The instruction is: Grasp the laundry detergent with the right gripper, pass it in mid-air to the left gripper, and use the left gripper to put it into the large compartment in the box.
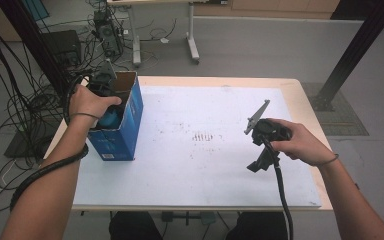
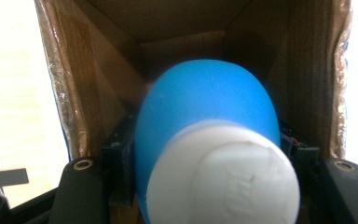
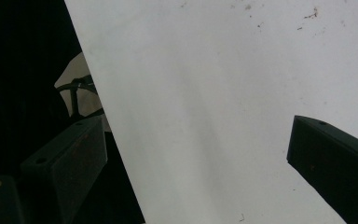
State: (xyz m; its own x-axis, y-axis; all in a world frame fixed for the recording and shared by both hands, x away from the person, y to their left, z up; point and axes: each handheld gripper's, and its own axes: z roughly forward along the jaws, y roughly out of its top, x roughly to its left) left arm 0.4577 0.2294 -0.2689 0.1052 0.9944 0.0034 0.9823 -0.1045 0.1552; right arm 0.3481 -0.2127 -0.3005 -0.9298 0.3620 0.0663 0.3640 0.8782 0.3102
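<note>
Left gripper (image 1: 111, 107) apparently inside blue box (image 1: 125, 127)

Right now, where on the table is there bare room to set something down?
The white table top is bare from the blue box across to the right gripper, and along the far edge. It is crowded only at the left edge, where the left gripper holds a blue bottle inside the box.
</note>
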